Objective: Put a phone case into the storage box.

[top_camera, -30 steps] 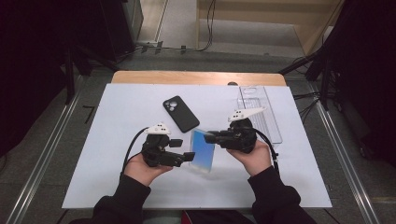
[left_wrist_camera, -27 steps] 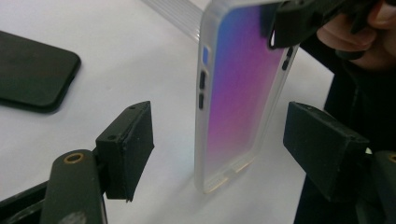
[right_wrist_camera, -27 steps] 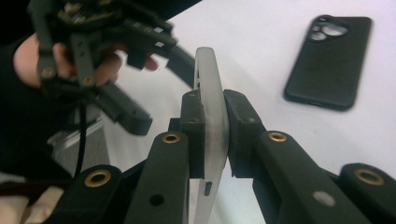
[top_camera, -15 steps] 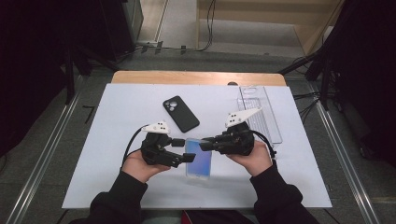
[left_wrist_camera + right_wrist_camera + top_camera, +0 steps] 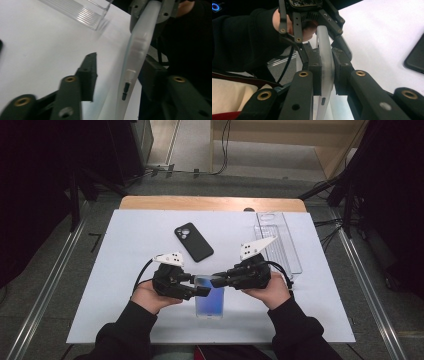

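Both grippers meet over the near middle of the white table (image 5: 125, 270), and the translucent phone case (image 5: 209, 301) sits between them, tilted with its blue-tinted face toward the high camera; the right gripper (image 5: 218, 281) has its jaws clenched on the case's edge, and in the right gripper view the two pads press flat on either side of the frosted rim (image 5: 325, 62); the left gripper (image 5: 200, 287) comes in from the other side, its jaws having just been narrowing around the same case; in the left gripper view one jaw lies against the far side of the case (image 5: 136, 62) while the other pad stands clear of it with bare table showing in the gap, so that grip is not yet closed.

Around them: a black phone (image 5: 193, 241) lies face down farther up the table, camera cluster toward the far left, well apart from the case; a clear plastic tray (image 5: 280, 242) lies along the far right of the table, its ribbed wall catching light in the left gripper view (image 5: 82, 15); nothing lies between the grippers and the case, and each hand (image 5: 150, 297) rests at the table's near edge, dark sleeves behind.

No brand, label or writing can be read on the case, the phone or the tray; the case's side shows small button cut-outs.
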The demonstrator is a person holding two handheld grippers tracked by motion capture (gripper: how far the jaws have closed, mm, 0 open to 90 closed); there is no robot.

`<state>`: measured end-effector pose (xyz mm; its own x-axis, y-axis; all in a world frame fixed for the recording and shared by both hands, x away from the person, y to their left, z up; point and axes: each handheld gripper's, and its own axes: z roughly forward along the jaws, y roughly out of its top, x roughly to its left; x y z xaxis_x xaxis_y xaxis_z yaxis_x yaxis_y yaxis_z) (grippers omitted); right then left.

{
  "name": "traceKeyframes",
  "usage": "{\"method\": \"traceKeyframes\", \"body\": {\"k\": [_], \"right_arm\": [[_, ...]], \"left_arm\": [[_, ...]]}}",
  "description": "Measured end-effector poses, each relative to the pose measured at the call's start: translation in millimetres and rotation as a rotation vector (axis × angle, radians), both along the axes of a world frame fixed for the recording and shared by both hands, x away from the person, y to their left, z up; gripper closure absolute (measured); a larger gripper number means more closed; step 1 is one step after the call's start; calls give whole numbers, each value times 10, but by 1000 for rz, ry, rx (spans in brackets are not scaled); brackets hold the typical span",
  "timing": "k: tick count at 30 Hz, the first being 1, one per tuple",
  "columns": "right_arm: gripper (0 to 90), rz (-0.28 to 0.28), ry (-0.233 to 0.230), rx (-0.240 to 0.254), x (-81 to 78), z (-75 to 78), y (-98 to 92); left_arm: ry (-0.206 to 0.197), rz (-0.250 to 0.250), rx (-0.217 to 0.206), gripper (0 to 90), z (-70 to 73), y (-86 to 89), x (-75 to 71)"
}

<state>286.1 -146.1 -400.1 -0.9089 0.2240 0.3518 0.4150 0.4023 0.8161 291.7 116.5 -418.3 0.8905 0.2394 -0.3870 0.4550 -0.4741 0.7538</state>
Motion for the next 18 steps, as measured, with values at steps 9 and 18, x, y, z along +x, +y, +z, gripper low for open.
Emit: {"method": "traceKeyframes", "body": {"k": [9, 18], "right_arm": [[769, 31, 21, 18, 16, -18, -7], [629, 12, 57, 38, 29, -2, -21]], "left_arm": [[15, -101, -14, 809, 30, -23, 5], [17, -96, 0, 813, 99, -29, -14]]}}
